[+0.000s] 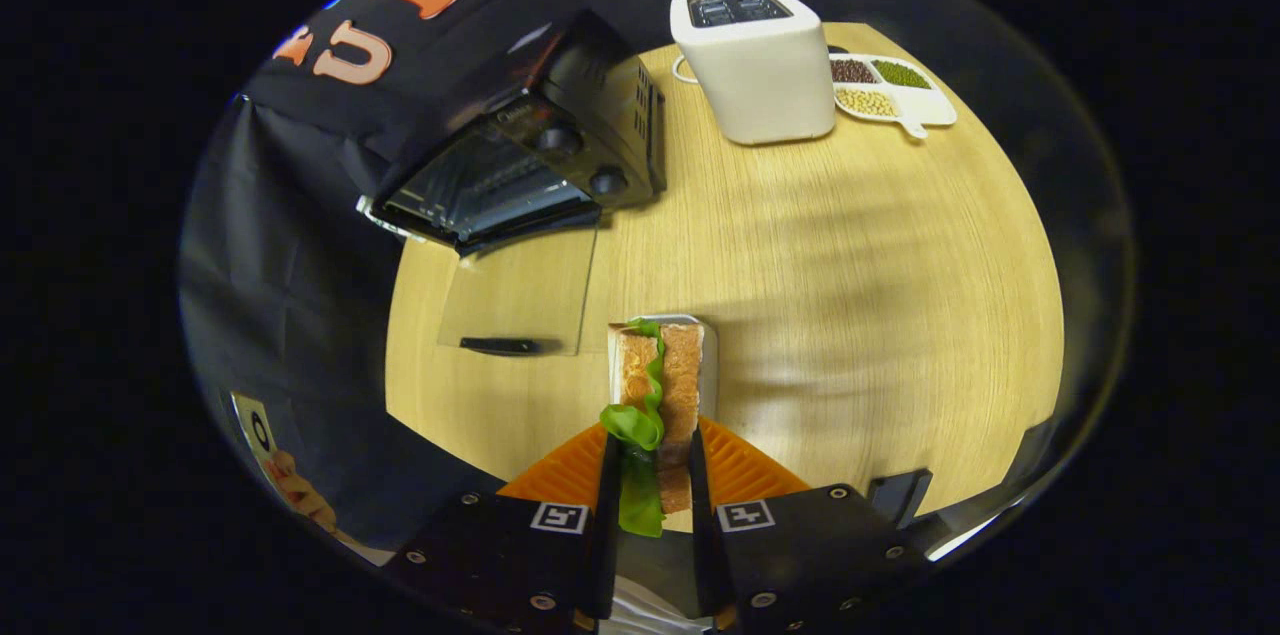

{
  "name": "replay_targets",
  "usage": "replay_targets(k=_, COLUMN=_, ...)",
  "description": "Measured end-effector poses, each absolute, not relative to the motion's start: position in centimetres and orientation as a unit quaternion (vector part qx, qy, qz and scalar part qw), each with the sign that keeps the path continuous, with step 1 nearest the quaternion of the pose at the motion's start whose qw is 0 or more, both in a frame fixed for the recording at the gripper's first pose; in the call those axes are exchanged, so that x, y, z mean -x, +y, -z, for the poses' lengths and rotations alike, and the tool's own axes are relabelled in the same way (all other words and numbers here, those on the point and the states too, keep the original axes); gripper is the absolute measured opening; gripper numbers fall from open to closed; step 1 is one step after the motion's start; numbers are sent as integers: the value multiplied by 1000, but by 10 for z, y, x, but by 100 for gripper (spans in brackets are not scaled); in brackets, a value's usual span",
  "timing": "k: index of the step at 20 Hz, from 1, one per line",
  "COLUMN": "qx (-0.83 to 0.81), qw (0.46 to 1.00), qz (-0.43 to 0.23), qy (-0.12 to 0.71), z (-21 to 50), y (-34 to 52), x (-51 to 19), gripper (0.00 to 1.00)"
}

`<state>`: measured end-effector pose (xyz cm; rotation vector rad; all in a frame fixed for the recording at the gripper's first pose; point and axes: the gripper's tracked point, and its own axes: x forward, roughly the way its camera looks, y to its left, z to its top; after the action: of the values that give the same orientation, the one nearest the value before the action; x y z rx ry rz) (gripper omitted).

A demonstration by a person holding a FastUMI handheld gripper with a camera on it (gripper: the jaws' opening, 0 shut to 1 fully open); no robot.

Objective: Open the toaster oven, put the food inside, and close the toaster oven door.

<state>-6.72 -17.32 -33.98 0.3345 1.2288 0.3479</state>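
Note:
A sandwich (pixel 655 385) of two toasted bread slices with green lettuce stands on edge between my fingers, and my gripper (pixel 650 450) is shut on it. Under it lies a small pale plate (pixel 709 365). Beyond the fingers, up and to the left, stands the black toaster oven (pixel 545 150). Its glass door (pixel 520 290) is folded down flat over the wooden table, dark handle (pixel 498 345) toward me, and the oven's mouth faces me.
A white slot toaster (pixel 755 60) stands at the table's far side, with a white divided dish (pixel 890 87) of beans and grains beside it. The round wooden table (pixel 850 265) has bare surface to the right of the sandwich. A person's hand (pixel 300 495) shows low at the left.

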Motion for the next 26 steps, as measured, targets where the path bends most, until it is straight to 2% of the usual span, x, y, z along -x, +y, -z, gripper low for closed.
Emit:
replay_targets(k=5, qx=-232, qw=806, qz=-169, qy=517, z=296, y=-127, x=47, gripper=32)
replay_targets(k=11, qx=-338, qw=800, qz=-163, qy=468, z=284, y=-58, x=23, gripper=32)
replay_targets(k=21, qx=-494, qw=791, qz=-64, qy=355, z=317, y=8, x=-62, gripper=32)
replay_targets(k=26, qx=-529, qw=775, qz=-8, qy=347, z=348, y=32, x=-88, gripper=32)
